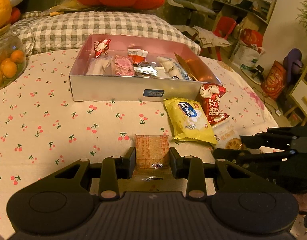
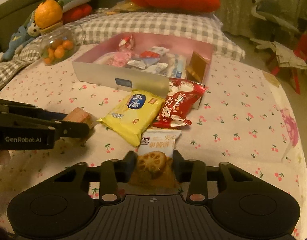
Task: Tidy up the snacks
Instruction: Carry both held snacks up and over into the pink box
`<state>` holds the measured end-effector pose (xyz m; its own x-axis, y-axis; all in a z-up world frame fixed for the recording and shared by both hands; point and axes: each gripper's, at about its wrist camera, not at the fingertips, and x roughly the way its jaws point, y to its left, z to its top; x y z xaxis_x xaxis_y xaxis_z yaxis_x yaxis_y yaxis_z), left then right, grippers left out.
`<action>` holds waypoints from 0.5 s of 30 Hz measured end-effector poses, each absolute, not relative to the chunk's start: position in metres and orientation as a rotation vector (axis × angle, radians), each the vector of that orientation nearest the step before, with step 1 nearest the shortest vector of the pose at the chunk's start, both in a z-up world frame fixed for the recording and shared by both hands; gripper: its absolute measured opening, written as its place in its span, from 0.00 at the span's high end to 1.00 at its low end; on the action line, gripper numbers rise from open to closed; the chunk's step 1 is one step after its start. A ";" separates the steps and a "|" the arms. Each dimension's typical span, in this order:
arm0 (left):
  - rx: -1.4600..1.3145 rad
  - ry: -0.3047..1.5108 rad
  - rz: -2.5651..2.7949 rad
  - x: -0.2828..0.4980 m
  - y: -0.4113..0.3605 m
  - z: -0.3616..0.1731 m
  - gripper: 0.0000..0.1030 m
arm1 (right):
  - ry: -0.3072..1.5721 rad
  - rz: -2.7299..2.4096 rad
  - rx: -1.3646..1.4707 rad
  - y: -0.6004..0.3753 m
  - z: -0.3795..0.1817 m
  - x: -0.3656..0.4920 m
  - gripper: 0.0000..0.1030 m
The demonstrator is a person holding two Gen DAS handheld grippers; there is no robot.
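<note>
Cherry-print cloth (image 1: 53,120) covers the table under a silver box with a pink inside (image 1: 113,89) full of snacks. Beside its corner lie a yellow biscuit pack (image 2: 131,114) and a red packet (image 2: 179,104). Left gripper (image 1: 152,160) pinches an orange wafer pack (image 1: 151,150); right gripper (image 2: 154,165) clamps a lotus-root biscuit packet (image 2: 155,152).

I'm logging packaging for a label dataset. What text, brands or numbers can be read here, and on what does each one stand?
"GenRobot.AI": on the side of the black left gripper.
"ARO": upside down on the yellow snack packet; the large Chinese characters in its blue oval are not clear enough to quote.
"果酱饼": on the white biscuit packet with a lotus-root picture.
Red snack packet: large white Chinese characters, upside down, unsure.
Blue label on the silver box: too small to read.
</note>
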<state>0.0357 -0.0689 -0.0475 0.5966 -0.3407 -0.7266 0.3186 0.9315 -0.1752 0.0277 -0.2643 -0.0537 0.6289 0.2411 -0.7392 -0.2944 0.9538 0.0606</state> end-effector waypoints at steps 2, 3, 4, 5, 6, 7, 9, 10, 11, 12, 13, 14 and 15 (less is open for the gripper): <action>-0.027 0.851 -0.383 0.035 -0.069 -0.047 0.69 | 0.843 0.312 -0.052 -0.266 -0.051 0.028 0.76; -0.026 0.851 -0.384 0.035 -0.069 -0.047 0.69 | 0.845 0.317 -0.036 -0.267 -0.050 0.027 0.78; -0.026 0.850 -0.385 0.035 -0.069 -0.047 0.69 | 0.845 0.321 -0.026 -0.267 -0.048 0.026 0.81; -0.025 0.850 -0.386 0.035 -0.069 -0.046 0.69 | 0.843 0.325 -0.019 -0.268 -0.047 0.025 0.83; -0.025 0.849 -0.386 0.035 -0.069 -0.046 0.69 | 0.842 0.328 -0.016 -0.268 -0.045 0.024 0.88; -0.026 0.849 -0.386 0.035 -0.069 -0.046 0.69 | 0.841 0.330 -0.011 -0.269 -0.043 0.023 0.89; -0.030 0.847 -0.388 0.034 -0.069 -0.045 0.69 | 0.836 0.331 -0.002 -0.270 -0.039 0.022 0.90; -0.030 0.845 -0.389 0.034 -0.069 -0.044 0.69 | 0.833 0.331 0.005 -0.271 -0.037 0.021 0.90; -0.031 0.843 -0.389 0.034 -0.069 -0.043 0.69 | 0.832 0.333 0.015 -0.273 -0.036 0.020 0.90; -0.034 0.840 -0.391 0.034 -0.069 -0.042 0.69 | 0.830 0.335 0.029 -0.274 -0.034 0.020 0.90; -0.036 0.838 -0.391 0.033 -0.069 -0.041 0.69 | 0.827 0.337 0.044 -0.276 -0.032 0.019 0.90; -0.038 0.835 -0.391 0.033 -0.068 -0.039 0.69 | 0.823 0.340 0.058 -0.277 -0.030 0.019 0.90; -0.041 0.832 -0.391 0.033 -0.068 -0.038 0.69 | 0.820 0.342 0.071 -0.278 -0.027 0.019 0.90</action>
